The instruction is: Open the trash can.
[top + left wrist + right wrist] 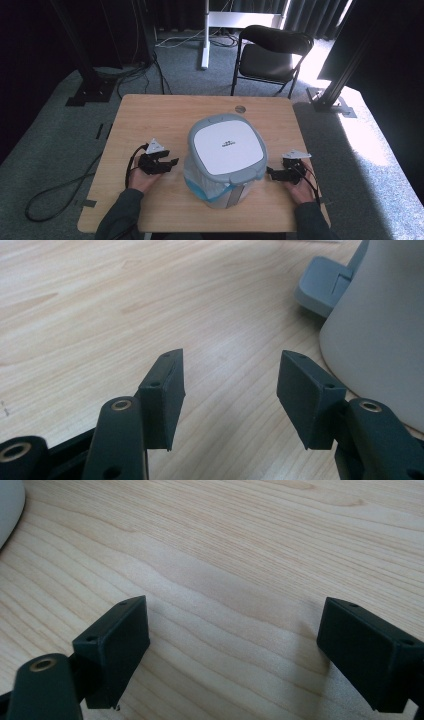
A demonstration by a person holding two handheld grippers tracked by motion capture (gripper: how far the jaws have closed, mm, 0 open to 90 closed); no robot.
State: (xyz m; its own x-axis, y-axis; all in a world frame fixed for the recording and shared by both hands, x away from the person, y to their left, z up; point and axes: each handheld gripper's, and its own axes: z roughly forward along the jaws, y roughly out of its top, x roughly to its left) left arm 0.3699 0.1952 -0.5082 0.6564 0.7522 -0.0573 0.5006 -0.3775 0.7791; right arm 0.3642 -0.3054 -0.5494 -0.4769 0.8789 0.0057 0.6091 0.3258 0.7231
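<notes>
A grey and white lidded bin [226, 157] with a blue-edged bag liner stands on the wooden table [150, 115], near its front middle. My left gripper [170, 163] rests low on the table just left of the bin, open and empty. From the left gripper view its jaws [230, 390] spread over bare wood, the bin's white wall [380, 330] and grey foot pedal [322, 285] to the right. On the other side of the bin, my right gripper [272, 174] is open with nothing between its jaws [232, 640]. A sliver of the bin [10, 505] shows at top left there.
A small round cap [240, 108] sits near the table's far edge. Beyond the table stand a black chair [270, 52] and a white stand [206, 30]. Cables lie on the grey carpet at the left. Black frame posts stand at both sides.
</notes>
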